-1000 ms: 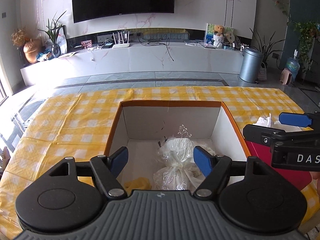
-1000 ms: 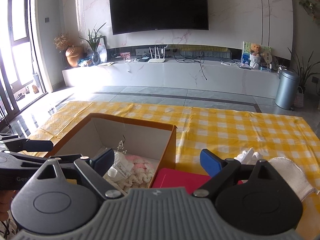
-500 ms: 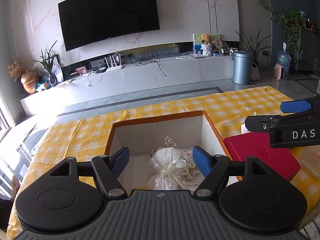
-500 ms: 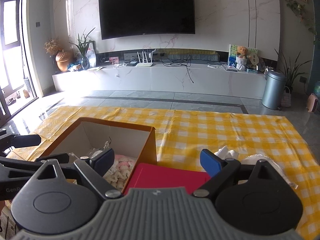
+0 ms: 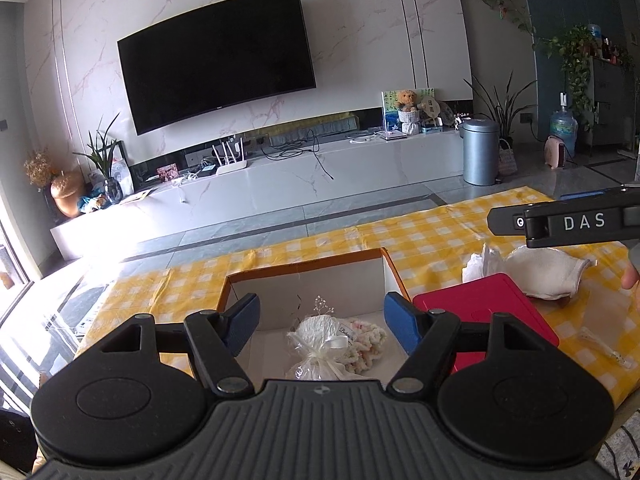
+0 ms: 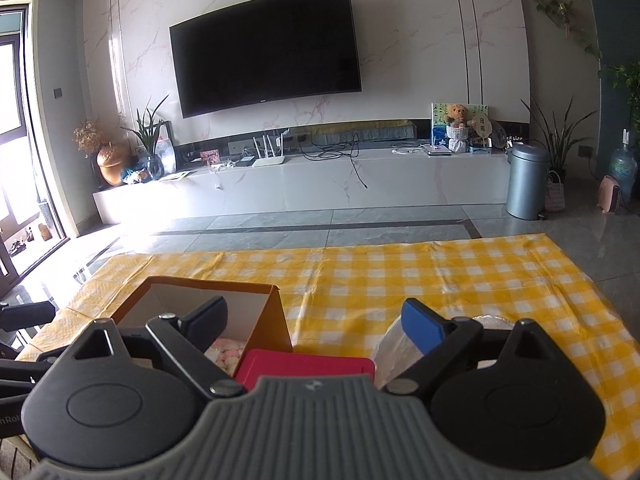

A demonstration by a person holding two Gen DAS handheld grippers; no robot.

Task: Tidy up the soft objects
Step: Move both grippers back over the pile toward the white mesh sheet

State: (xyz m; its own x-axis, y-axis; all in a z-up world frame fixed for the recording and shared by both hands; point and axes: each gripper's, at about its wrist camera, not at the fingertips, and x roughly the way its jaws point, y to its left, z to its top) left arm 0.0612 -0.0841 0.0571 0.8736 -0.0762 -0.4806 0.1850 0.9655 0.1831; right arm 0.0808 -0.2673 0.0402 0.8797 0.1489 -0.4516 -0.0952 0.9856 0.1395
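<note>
An open orange-edged cardboard box (image 5: 308,270) (image 6: 276,320) sits on the yellow checked tablecloth. Inside lie a white wrapped bundle tied with ribbon (image 5: 320,340) and a pink-and-cream fluffy item (image 5: 366,350) (image 6: 228,354). A red lid (image 5: 480,312) (image 6: 304,364) lies right of the box. Beyond it rest a white cloth (image 5: 548,272) and crumpled white tissue (image 5: 480,264) (image 6: 396,348). My left gripper (image 5: 320,320) hangs open above the box's near side, holding nothing. My right gripper (image 6: 316,320) is open over the lid, also seen from the side as a black bar (image 5: 568,222).
The tablecloth (image 6: 400,276) stretches far and right. A small clear wrapper (image 5: 604,346) lies near the table's right edge. Part of a hand (image 5: 630,276) shows at the right. Behind stand a TV bench (image 6: 320,184) and a grey bin (image 6: 526,182).
Both grippers have drawn back and tilted upward, so the box and lid sit lower and smaller in view. Both stayed open and nothing was picked up.
</note>
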